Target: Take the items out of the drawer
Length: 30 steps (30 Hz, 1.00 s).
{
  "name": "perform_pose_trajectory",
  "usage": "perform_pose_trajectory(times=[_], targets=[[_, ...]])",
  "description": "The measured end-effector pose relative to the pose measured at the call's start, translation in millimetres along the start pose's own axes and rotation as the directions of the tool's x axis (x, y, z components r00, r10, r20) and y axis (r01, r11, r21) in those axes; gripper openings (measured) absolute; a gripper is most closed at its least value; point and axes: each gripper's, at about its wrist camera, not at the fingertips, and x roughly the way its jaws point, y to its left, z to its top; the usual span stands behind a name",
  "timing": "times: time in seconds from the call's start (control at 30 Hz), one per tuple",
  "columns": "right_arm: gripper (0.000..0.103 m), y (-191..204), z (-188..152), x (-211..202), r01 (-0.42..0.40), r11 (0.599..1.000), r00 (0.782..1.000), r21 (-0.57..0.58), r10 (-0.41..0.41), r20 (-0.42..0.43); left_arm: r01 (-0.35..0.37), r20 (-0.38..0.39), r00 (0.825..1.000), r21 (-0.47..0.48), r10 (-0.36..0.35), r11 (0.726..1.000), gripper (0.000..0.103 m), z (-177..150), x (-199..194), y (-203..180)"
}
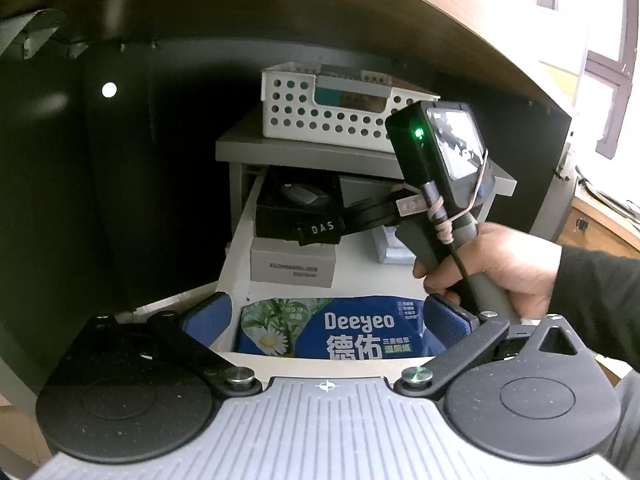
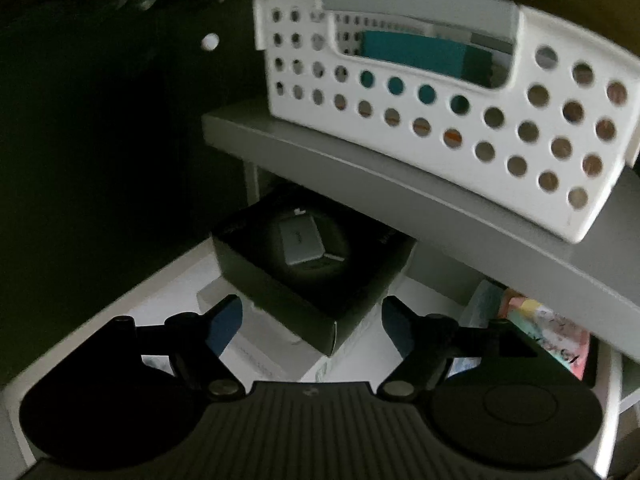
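Wooden desktop (image 1: 460,12), bright windows (image 1: 600,76), dark underside

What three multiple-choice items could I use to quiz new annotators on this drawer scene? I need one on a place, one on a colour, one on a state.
1. Where does the white perforated basket stand?
A. on the grey cabinet top above the drawer
B. inside the drawer
C. on the floor

2. What is the main colour of the Deeyeo wipes pack?
A. red
B. blue
C. yellow

3. How is the right gripper?
A. shut on the basket
B. shut on the wipes pack
C. open, in front of the black box

Answers:
1 A: the basket rests on the grey top, with the open drawer below it.
2 B: its wrapper is blue, with a daisy picture.
3 C: its fingers stand apart with nothing between them.
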Motion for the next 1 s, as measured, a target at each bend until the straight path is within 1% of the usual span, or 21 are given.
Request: perform_pose_trajectory(times=[0.1,0.37,0.6,0.83,1.0], targets=[[0.082,1,2,-5,-0.023,1.0,0.999,-0.005,0.023,-0.037,0.005,-0.004,1.0,0.002,-0.005,1.0,0.103,1,-1,-4],[0.082,-7,-4,-39,-0.062,0.997,0.995,0.036,0.064,-0.076,0.014,-0.003,1.0,0.026,-0.014,1.0,0.103,3,-11,-15],[0.086,-16,-8,-79,-0.084,0.994,0.995,0.07,0.088,-0.049,0.014,0.005,1.0,0.04,-0.014,0.999,0.103,5,-21,-27],[0.087,-22,-19,-132,-0.075,0.992,0.997,0.105,0.076,-0.009,0.031,0.004,0.999,0.052,-0.031,0.998,0.103,5,-26,-43],[0.087,-24,-32,-161,-0.052,0.99,0.999,0.132,0.05,0.013,0.059,-0.001,0.998,0.098,-0.059,0.993,0.103,6,-35,-58]])
